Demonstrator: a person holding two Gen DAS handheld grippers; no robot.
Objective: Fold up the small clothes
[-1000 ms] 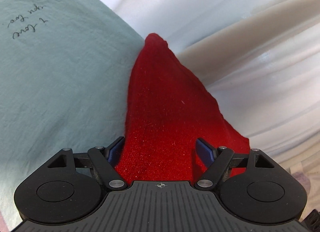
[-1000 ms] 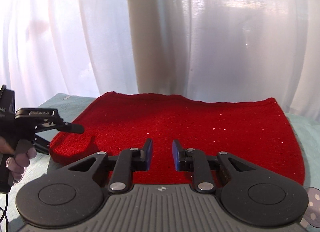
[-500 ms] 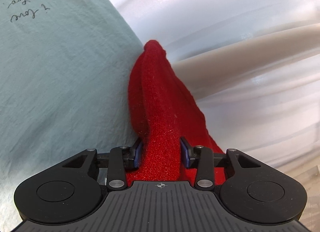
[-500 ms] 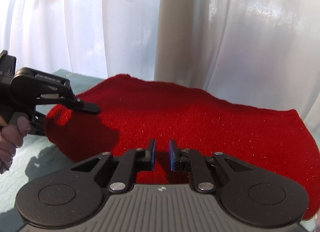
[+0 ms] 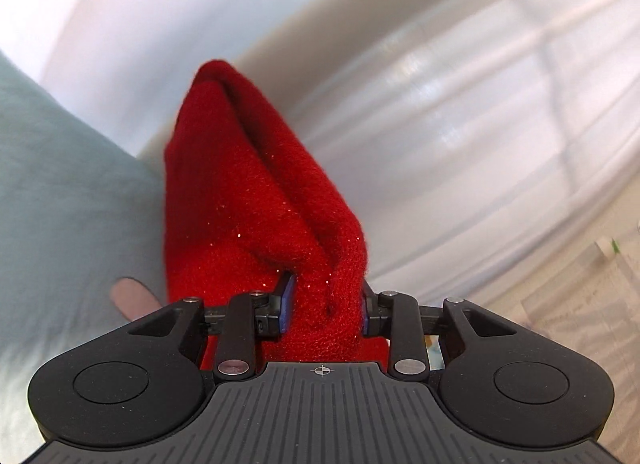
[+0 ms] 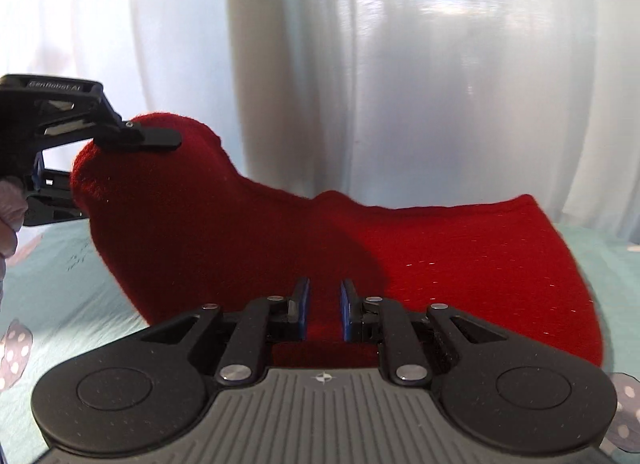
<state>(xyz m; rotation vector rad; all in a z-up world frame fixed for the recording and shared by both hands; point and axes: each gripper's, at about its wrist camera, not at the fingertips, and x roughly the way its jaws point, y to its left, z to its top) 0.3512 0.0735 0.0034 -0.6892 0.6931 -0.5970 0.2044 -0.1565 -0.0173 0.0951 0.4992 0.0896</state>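
A red knitted garment (image 6: 460, 260) lies on a pale green sheet (image 6: 72, 288). My left gripper (image 5: 325, 302) is shut on the garment's left end (image 5: 256, 200) and holds it raised off the sheet; in the right wrist view that gripper (image 6: 80, 168) is at the far left with the red fabric bunched in it. My right gripper (image 6: 323, 304) is shut on the garment's near edge, low at the sheet. The garment's right part lies flat.
White sheer curtains (image 6: 400, 64) hang close behind the sheet's far edge. The sheet carries grey dotted patches (image 6: 16, 348) and a pink patch (image 5: 132, 296). A light floor (image 5: 580, 304) shows at the right of the left wrist view.
My left gripper closed on the garment's left end and lifted it up off the sheet. My right gripper narrowed onto the near edge.
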